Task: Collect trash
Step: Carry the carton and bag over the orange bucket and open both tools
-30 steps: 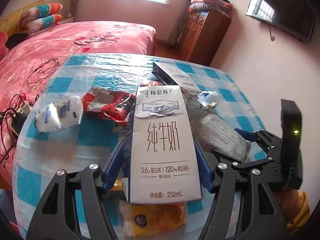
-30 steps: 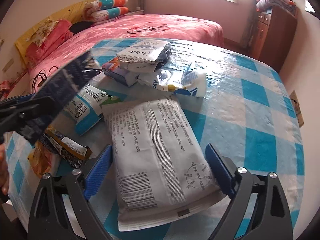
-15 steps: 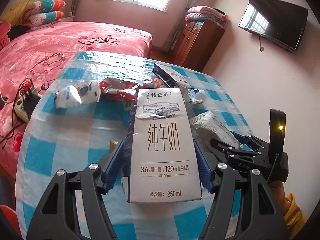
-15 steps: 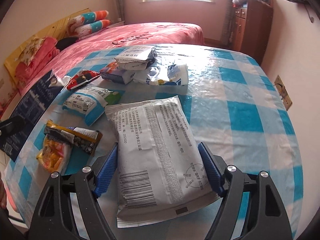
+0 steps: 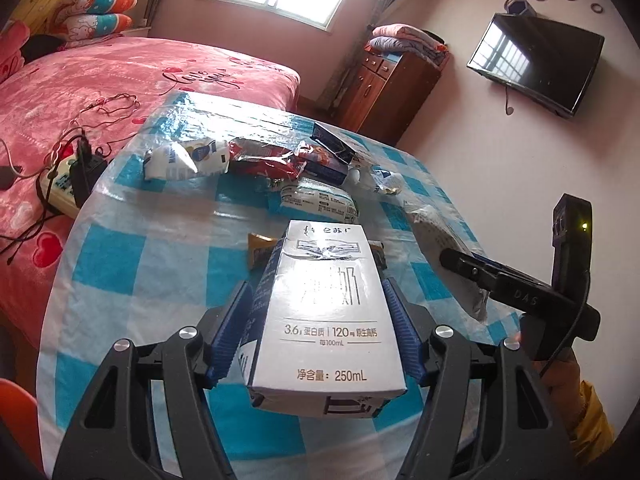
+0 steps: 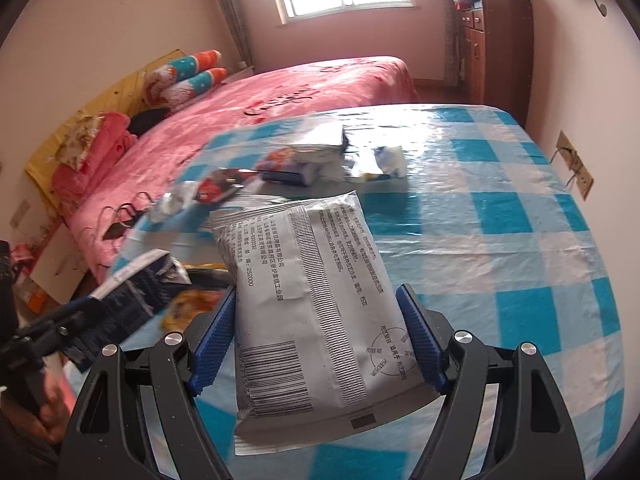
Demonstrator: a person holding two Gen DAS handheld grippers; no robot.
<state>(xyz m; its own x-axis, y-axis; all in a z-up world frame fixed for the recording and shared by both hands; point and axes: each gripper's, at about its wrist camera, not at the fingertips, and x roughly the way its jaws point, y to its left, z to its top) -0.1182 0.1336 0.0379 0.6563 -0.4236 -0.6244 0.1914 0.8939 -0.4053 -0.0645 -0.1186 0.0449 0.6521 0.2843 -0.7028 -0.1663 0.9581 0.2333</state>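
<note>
My left gripper is shut on a white and blue milk carton, held above the near part of the checked table. My right gripper is shut on a grey foil bag with a barcode; both pads press its sides and it hangs tilted off the table. In the left wrist view the right gripper and its bag show at the right. More trash lies further back: a white pouch, a red wrapper, a white-blue pack and a yellow wrapper.
A pink bed runs along the table's left side, with a power strip and cables at its edge. A wooden cabinet stands behind the table and a TV hangs on the right wall. A yellow sleeve is at the lower right.
The right gripper's jaws narrowed onto the grey bag, then lifted and tilted it off the table. The left gripper drew back with the carton, so more table shows ahead of it.
</note>
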